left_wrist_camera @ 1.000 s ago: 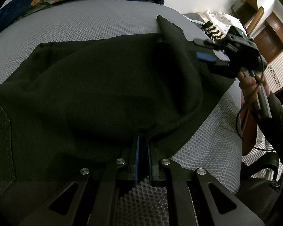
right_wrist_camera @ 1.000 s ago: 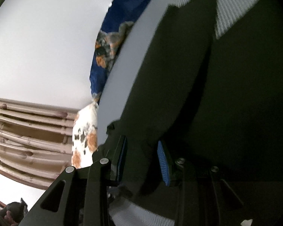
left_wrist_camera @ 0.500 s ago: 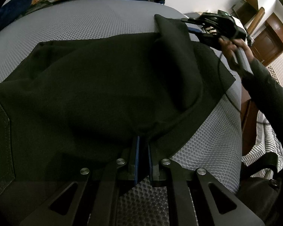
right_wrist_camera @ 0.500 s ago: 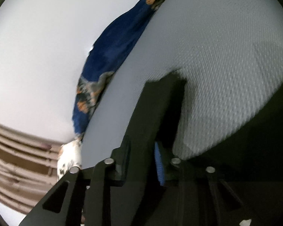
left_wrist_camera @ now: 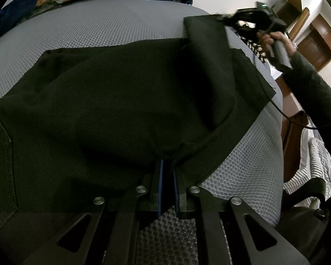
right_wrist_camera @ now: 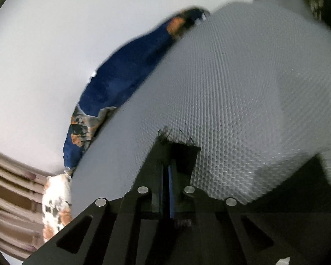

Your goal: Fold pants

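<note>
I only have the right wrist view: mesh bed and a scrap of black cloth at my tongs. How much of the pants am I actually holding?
Observer: Just a corner. In the left wrist view the right tongs pinch the far corner of the pants, lifted off the mattress.
Operator: Is the rest flat?
Observer: Mostly spread on the mattress, with a raised fold running from your corner down to the left tongs.
Operator: So the left has cloth too?
Observer: Yes, they are shut on the near edge of the pants.
Operator: Anything near my arm?
Observer: A black cable hangs from your tool past the pants' right edge.
</note>
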`<state>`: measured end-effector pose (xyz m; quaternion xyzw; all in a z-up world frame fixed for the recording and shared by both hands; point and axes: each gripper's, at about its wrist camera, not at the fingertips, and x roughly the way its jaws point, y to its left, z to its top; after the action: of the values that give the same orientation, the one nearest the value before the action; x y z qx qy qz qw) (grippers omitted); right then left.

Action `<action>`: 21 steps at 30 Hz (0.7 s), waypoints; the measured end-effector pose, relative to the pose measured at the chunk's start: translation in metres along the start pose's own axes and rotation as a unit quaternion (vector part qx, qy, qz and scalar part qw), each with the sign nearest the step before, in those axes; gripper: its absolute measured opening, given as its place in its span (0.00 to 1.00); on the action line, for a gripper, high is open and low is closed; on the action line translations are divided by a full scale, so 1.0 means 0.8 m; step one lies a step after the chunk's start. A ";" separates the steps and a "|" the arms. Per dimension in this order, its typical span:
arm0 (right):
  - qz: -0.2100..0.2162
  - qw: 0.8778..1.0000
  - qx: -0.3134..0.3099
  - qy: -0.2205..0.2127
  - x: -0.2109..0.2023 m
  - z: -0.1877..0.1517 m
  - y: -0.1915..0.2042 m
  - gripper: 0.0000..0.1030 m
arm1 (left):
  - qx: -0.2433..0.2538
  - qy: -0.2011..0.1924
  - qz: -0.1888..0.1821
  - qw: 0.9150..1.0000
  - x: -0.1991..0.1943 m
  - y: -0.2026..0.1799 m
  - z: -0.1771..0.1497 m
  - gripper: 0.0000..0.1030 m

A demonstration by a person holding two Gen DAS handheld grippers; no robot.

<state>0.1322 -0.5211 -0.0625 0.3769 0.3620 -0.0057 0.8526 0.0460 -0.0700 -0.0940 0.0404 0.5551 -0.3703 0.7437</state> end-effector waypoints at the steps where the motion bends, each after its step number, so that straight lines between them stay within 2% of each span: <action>1: -0.008 1.000 -0.006 -0.007 -0.012 -0.002 0.001 0.04 | 0.001 -0.001 0.001 1.000 0.000 -0.001 -0.001 0.09; 4: -0.044 0.998 -0.014 -0.038 -0.070 -0.019 -0.005 0.04 | 0.006 -0.002 0.003 1.000 0.000 -0.004 -0.001 0.09; 7: -0.096 0.994 0.002 -0.054 -0.122 -0.056 -0.036 0.03 | 0.020 -0.005 0.007 1.000 -0.001 -0.013 -0.002 0.09; 11: -0.146 0.987 0.056 -0.042 -0.159 -0.113 -0.102 0.03 | 0.053 -0.001 0.014 0.999 0.001 -0.026 0.000 0.10; 15: -0.173 0.980 0.097 -0.024 -0.156 -0.157 -0.150 0.03 | 0.074 0.012 0.020 0.997 0.010 -0.035 0.002 0.10; 17: -0.170 0.980 0.103 -0.034 -0.162 -0.170 -0.161 0.01 | 0.086 0.014 0.021 0.996 0.011 -0.037 0.002 0.11; 21: -0.170 0.979 0.100 -0.050 -0.177 -0.176 -0.154 0.01 | 0.096 0.021 0.015 0.995 0.008 -0.038 0.006 0.11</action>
<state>-0.0929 -0.5554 -0.1170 0.3925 0.3748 -0.2054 0.8144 0.0324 -0.0975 -0.0873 0.1283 0.5319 -0.4095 0.7300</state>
